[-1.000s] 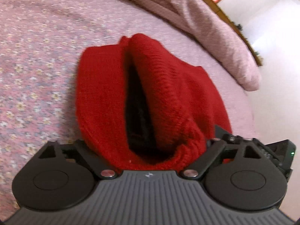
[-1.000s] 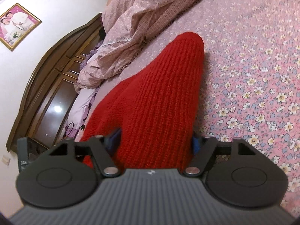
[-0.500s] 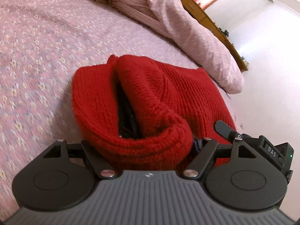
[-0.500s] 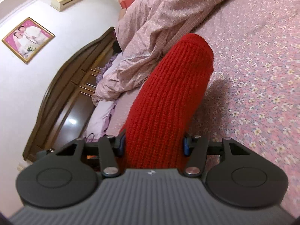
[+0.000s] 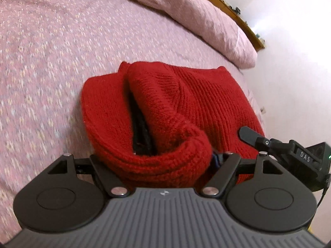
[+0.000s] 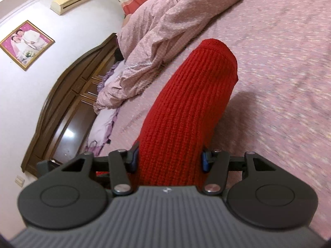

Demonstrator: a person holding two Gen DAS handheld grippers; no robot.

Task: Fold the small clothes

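A red knit garment [image 5: 206, 103] lies bunched on the flowered bedspread [image 5: 51, 72], with a dark lining showing in its fold. My left gripper [image 5: 154, 162] is shut on the thick rolled edge nearest the camera, which fills the gap between its jaws. In the right wrist view a long strip of the same red knit [image 6: 186, 113] arches up off the bed. My right gripper [image 6: 169, 162] is shut on it, both blue pads [image 6: 134, 161] pressed against the wool. My right gripper's black housing [image 5: 300, 157] shows beside the garment in the left wrist view.
A crumpled pink quilt [image 6: 165, 31] is heaped along the far side of the bed, with purple pillows [image 6: 103, 124] below it. Behind stand a dark wooden headboard [image 6: 68, 107] and a white wall with a framed photo [image 6: 25, 43]. The bed's edge and wall [image 5: 289, 62] lie to the right.
Both grippers narrowed onto the red knit and moved along with it. The strip in the right gripper rose off the bedspread, and the edge in the left gripper bunched into a tighter roll.
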